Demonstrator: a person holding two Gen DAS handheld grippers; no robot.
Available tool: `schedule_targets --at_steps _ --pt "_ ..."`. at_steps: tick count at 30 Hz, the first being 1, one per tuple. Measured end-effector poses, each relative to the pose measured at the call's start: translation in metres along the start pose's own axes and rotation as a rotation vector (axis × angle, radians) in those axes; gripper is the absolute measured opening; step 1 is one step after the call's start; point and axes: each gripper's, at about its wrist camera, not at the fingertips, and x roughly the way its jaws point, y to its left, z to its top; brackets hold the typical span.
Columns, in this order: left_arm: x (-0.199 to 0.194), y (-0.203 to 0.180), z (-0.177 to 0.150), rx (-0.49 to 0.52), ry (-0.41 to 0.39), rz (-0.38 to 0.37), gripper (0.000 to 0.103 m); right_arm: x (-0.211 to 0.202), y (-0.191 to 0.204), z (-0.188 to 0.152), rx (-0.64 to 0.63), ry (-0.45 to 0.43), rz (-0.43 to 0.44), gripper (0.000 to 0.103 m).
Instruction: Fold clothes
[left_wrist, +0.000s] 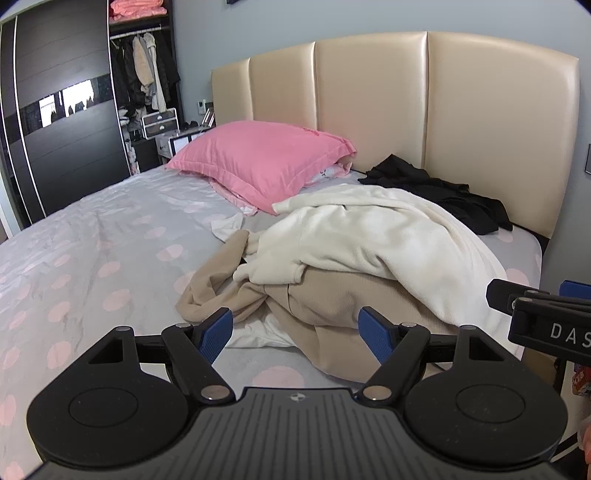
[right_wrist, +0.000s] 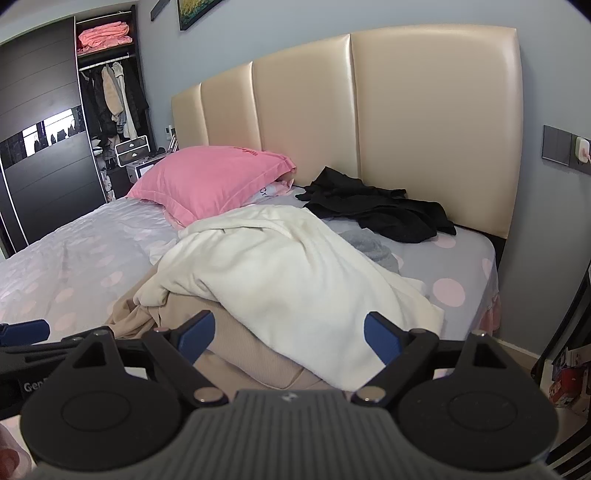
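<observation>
Left wrist view, cream garment (left_wrist: 369, 236) draped diagonally over beige garment (left_wrist: 332, 306), both grippers wide, empty

i see a pink pillow (left_wrist: 258, 162) lying on the spotted bed sheet (left_wrist: 92, 236) just before the beige padded headboard (left_wrist: 369, 103). a dark sliding wardrobe door (left_wrist: 66, 122) stands beside an open closet (left_wrist: 144, 74).

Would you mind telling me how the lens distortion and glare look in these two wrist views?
Left wrist view: strong fisheye bowing of the dark sliding wardrobe door, dark vignette corners, soft sheen on the glossy beige padded headboard. Right wrist view: same bowing, brighter glare streaks on the headboard; cream fleece garment stays sharp.
</observation>
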Motion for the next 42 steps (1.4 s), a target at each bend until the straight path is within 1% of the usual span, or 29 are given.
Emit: schedule_targets --at_steps 7,8,10,16,21,24,28,32,42 --pt "-0.005 0.002 0.002 -0.004 -0.038 -0.022 0.074 0.0 0.0 0.001 -0.008 -0.003 -0.003 0.089" --pt "-0.005 -0.003 0.001 0.0 -0.032 -0.02 0.074 0.0 -0.001 0.001 -0.008 -0.003 -0.004 0.089" --pt "-0.009 -0.001 -0.002 -0.028 -0.043 -0.044 0.072 0.0 0.0 0.0 -0.007 -0.005 -0.005 0.09" --pt "-0.006 -0.006 -0.002 0.004 -0.036 -0.014 0.071 0.001 0.0 0.001 -0.009 -0.002 -0.003 0.09" --pt "-0.01 -0.005 -0.002 -0.004 -0.066 -0.043 0.07 0.001 -0.001 0.002 -0.011 -0.002 0.007 0.09" --pt "-0.01 -0.004 0.0 -0.017 -0.058 -0.042 0.07 0.001 -0.002 0.001 -0.013 -0.003 0.007 0.09" --pt "-0.011 -0.004 0.0 -0.01 -0.063 -0.025 0.07 0.001 -0.002 0.001 -0.011 -0.003 0.005 0.09" --pt "-0.009 -0.006 -0.002 -0.005 -0.045 -0.043 0.07 0.0 -0.002 0.001 -0.011 -0.004 0.006 0.09" --pt "-0.005 -0.011 -0.006 0.009 -0.02 -0.024 0.07 -0.001 -0.004 0.001 -0.01 -0.003 0.007 0.091"
